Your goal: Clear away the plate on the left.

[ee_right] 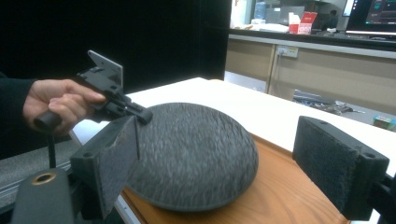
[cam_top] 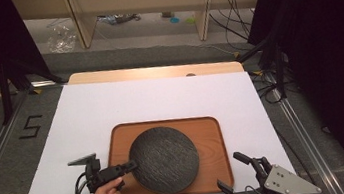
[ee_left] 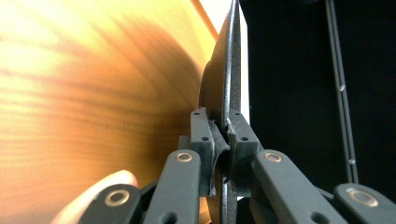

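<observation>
**On the tray: plate gripped at its rim**

Over the wooden tray (cam_top: 210, 137) sits the dark round plate (cam_top: 164, 159), seemingly tilted. Left gripper (cam_top: 132, 166) pinches the plate's left rim. Right gripper (cam_top: 230, 172) waits off the plate's right side, jaws spread, above the white bench (cam_top: 150, 100).

In the foreground, the right tool (ee_right: 233, 163) stands with its two padded jaws wide apart at lower left and lower right. Between them, a dark textured plate (ee_right: 196, 154) rests on a wooden tray (ee_right: 289, 200). At middle left, a hand (ee_right: 58, 102) holds the left tool (ee_right: 142, 114), apparently clamped on the plate's rim. The white table (ee_right: 261, 109) runs behind.
</observation>
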A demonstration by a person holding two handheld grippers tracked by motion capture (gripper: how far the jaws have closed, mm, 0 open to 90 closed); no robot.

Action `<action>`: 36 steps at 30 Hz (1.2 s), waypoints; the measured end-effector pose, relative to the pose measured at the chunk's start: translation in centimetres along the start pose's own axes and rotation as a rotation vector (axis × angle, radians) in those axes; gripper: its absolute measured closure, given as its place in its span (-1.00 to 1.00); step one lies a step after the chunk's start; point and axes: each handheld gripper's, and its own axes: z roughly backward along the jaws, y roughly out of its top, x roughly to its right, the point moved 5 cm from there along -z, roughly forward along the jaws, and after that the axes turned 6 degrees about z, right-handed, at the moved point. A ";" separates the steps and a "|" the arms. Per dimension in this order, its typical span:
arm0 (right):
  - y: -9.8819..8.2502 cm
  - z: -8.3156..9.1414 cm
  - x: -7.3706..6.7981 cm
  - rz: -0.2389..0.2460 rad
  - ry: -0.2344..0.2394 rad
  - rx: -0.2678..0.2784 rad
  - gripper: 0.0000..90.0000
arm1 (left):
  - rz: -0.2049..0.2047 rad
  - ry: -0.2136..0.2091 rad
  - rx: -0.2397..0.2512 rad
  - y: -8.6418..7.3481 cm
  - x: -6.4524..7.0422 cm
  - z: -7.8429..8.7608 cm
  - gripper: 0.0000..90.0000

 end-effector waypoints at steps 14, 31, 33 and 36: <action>0.1 -0.1 0.1 0.024 0.005 0.016 -0.65 | -0.057 0.092 -0.073 -1.1 -1.2 -1.1 0.90; 0.0 -0.1 0.1 0.023 0.006 0.014 -0.65 | -0.193 0.231 -0.126 -2.1 -2.0 -1.9 0.69; 0.0 0.0 0.1 0.028 0.002 -0.003 -0.65 | -0.202 0.238 -0.125 -2.1 -1.9 -2.0 0.67; -0.1 0.0 0.0 0.016 0.014 -0.015 -0.65 | -0.216 0.244 -0.127 -2.3 -1.9 -2.0 0.66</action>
